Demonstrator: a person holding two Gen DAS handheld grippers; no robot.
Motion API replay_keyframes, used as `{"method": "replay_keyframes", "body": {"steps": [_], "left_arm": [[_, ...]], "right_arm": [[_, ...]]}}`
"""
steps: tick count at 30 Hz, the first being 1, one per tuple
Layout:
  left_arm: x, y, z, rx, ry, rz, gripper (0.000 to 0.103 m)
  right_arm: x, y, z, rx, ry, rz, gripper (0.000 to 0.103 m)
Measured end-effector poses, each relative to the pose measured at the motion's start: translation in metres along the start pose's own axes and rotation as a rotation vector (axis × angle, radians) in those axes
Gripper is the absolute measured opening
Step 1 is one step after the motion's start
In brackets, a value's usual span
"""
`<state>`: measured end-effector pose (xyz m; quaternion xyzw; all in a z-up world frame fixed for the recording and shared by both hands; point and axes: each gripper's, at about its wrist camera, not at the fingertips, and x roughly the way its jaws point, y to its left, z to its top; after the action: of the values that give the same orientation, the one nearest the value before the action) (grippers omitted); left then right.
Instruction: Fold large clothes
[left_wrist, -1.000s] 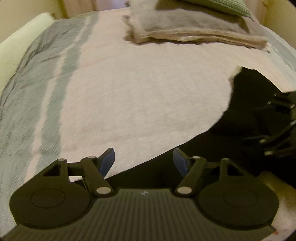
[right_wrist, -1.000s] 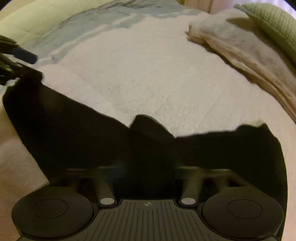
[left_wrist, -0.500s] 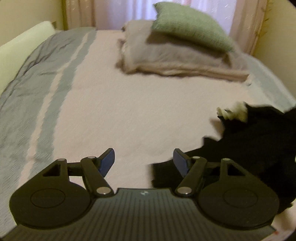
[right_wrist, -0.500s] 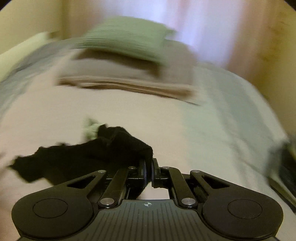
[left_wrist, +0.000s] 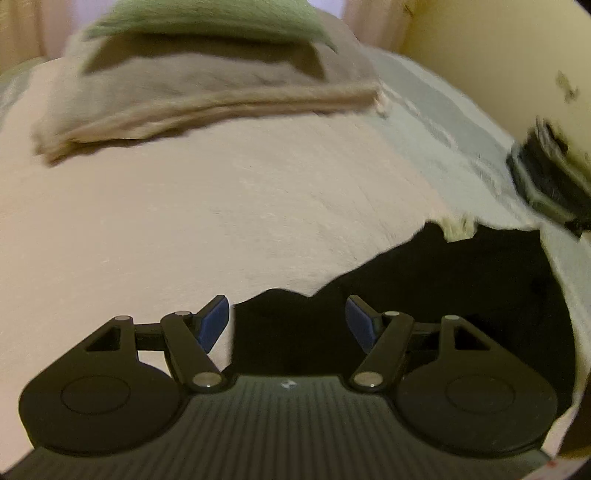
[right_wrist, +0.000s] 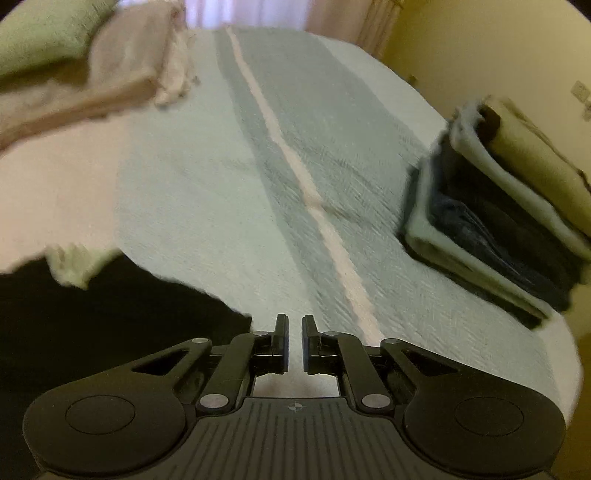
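Observation:
The black garment (left_wrist: 443, 295) lies spread on the bed, with a pale tag (left_wrist: 458, 227) at its far edge. My left gripper (left_wrist: 286, 321) is open above the garment's near left edge, holding nothing; its blue pads (left_wrist: 212, 323) are wide apart. In the right wrist view the same black garment (right_wrist: 110, 314) lies at the lower left, its pale tag (right_wrist: 70, 266) on top. My right gripper (right_wrist: 294, 343) hovers just right of the garment's corner. Its jaws stand a narrow gap apart, and only bedspread shows between them.
A folded beige blanket (left_wrist: 203, 92) with a green pillow (left_wrist: 207, 14) on it lies at the head of the bed. A stack of folded clothes (right_wrist: 498, 221) sits near the bed's right edge by the yellow wall. The striped bedspread (right_wrist: 295, 166) stretches ahead.
My right gripper was shut on the black garment half a second ago; it has let go and swung right. The garment now lies flatter. My left gripper, still open, turned toward the garment.

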<state>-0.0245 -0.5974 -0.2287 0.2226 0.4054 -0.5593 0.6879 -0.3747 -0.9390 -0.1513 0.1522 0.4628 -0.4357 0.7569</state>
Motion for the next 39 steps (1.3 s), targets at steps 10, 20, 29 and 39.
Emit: {"method": "replay_keyframes", "body": {"steps": [10,20,29,39], "left_arm": [[0.065,-0.048,0.013,0.056,0.093,0.022,0.066],[0.055,-0.04,0.0,0.041,0.116,0.037,0.066],[0.053,-0.068,0.028,0.086,0.089,-0.031,0.066],[0.104,-0.131,0.05,0.249,0.099,-0.104,0.066]], "right_arm": [[0.004,0.174,-0.03,-0.411,-0.015,0.652,0.063],[-0.012,0.163,-0.06,-0.412,-0.085,0.529,0.007],[-0.088,-0.002,-0.049,0.046,-0.151,0.171,0.0],[-0.038,0.101,-0.043,-0.118,-0.113,0.564,0.06]]}}
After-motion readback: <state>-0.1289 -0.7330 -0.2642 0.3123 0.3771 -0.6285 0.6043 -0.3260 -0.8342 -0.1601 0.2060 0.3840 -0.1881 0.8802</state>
